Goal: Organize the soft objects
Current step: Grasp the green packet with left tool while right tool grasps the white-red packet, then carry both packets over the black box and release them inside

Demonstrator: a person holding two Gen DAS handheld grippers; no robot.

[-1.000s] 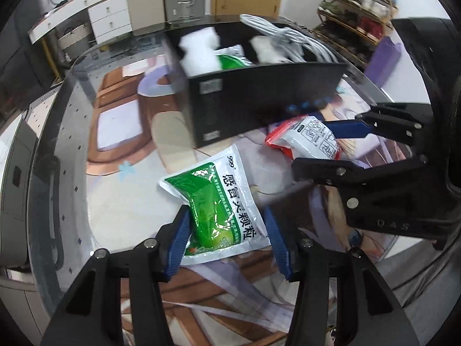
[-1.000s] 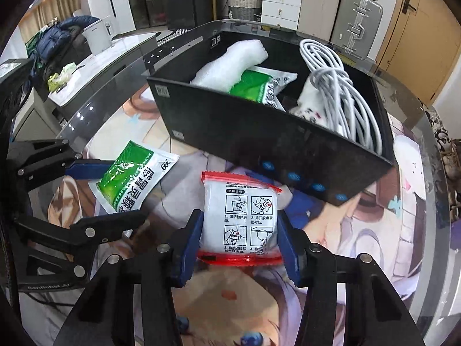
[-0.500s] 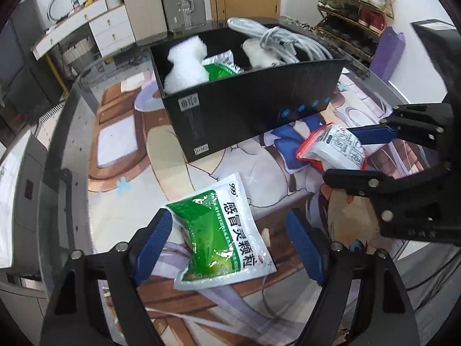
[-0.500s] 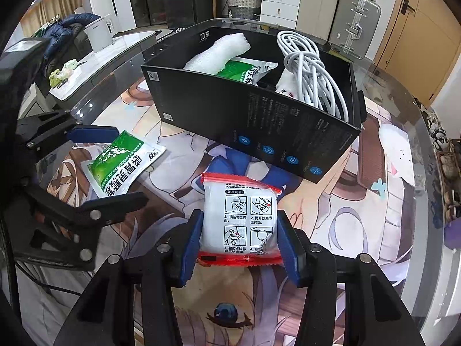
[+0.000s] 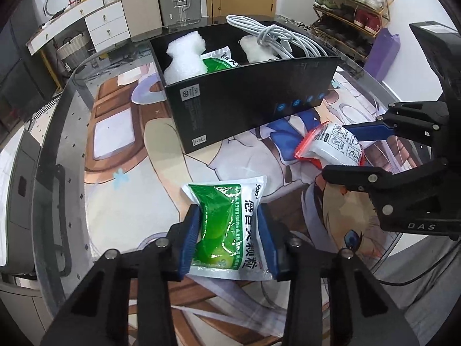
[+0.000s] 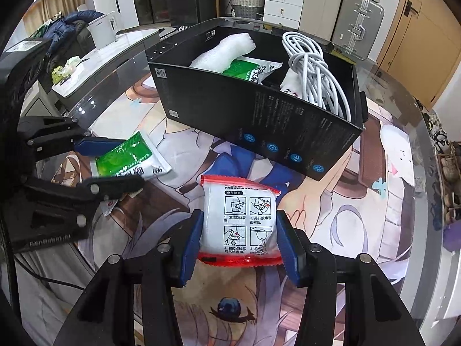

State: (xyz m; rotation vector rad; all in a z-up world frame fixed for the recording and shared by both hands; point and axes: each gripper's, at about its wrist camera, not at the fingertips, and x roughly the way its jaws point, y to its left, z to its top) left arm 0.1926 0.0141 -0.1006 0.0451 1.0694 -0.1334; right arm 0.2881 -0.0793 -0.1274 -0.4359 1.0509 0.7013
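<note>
I am closing my left gripper (image 5: 227,240) again on the green sachet (image 5: 227,227), after widening, in front of the black box (image 5: 245,109); right gripper (image 6: 236,239) is keeping its clamp on the white packet (image 6: 239,222).

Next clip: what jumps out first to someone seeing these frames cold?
Two packets, each between blue pads: the left hand-held gripper is closing on a green sachet, and the right hand-held gripper clamps a red-edged white packet. Behind them a black box holds white foam, another green sachet and a coiled white cable.
</note>
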